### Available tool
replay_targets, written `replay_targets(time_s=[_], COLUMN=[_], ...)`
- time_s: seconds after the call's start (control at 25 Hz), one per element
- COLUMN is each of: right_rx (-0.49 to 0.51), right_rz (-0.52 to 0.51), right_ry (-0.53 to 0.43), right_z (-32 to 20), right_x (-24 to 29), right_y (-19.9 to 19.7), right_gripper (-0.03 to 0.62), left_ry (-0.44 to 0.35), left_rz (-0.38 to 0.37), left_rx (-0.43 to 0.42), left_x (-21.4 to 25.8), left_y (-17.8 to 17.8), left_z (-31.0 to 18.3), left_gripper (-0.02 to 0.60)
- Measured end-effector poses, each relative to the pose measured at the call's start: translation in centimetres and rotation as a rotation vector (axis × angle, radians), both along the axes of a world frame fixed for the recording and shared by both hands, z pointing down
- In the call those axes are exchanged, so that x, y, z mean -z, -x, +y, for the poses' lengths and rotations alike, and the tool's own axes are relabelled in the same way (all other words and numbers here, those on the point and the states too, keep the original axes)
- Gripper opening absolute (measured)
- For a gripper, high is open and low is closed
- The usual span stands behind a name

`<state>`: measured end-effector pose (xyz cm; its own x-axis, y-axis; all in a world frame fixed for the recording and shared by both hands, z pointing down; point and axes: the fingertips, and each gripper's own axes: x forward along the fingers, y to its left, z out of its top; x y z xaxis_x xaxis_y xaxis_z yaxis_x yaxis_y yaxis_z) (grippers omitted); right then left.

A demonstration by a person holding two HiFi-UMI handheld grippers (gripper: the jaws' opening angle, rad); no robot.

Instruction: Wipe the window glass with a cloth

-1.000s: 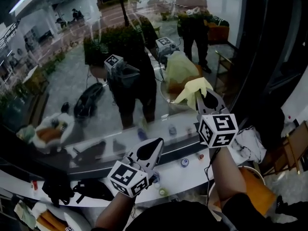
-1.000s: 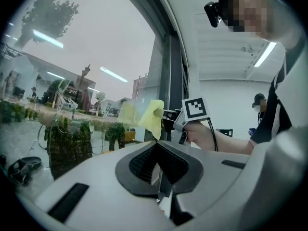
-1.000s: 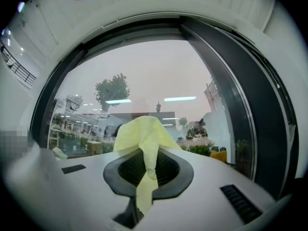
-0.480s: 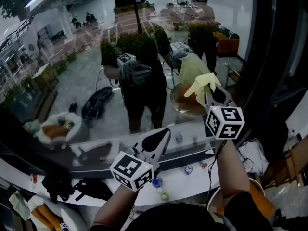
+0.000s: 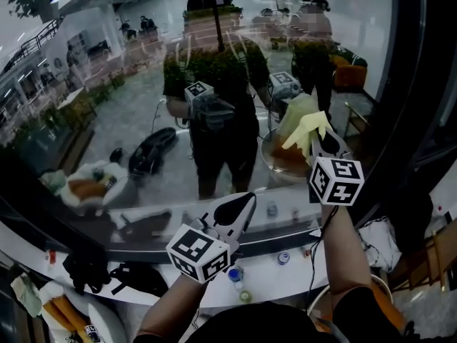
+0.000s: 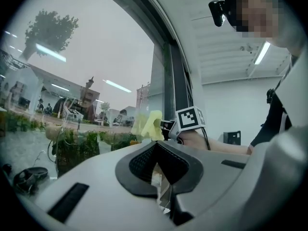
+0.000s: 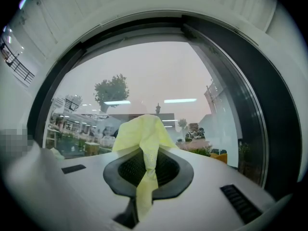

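My right claw [image 5: 319,140], pinching the cloth [image 5: 303,123], has slid up the glass [image 5: 128,120] ahead of it, so wiping is under way. My left claw [image 5: 235,209] is pressed together and idle.

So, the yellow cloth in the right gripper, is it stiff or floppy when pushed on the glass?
Probably floppy: the yellow cloth folds and droops between the right gripper's shut jaws. Likely light, since a thin pinch holds it up.

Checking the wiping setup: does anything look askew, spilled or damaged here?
Nothing stands out. The yellow cloth sits pinched in the right tongs by the window glass, bunched but intact; the left tongs are shut, empty.
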<state>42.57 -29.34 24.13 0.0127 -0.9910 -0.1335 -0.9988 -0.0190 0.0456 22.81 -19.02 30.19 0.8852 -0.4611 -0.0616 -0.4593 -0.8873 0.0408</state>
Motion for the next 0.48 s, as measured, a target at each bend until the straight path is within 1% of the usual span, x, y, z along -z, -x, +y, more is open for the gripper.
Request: replay_targets(time_s=[0.16,0.48], right_rx=[-0.002,-0.027], right_rz=[-0.008,-0.003], right_ry=[-0.018,-0.045], right_z=[-0.4,-0.1], right_x=[0.0,-0.1], right_y=[0.4,0.7], right_gripper=[0.037,0.037], left_ry=[-0.002,0.022], left_rz=[-0.006,-0.003], left_rx=[0.014,0.047], left_x=[0.0,-1.0], left_y=[0.8,2.3], left_z=[-0.5,-1.4], left_gripper=[-0.002,-0.002])
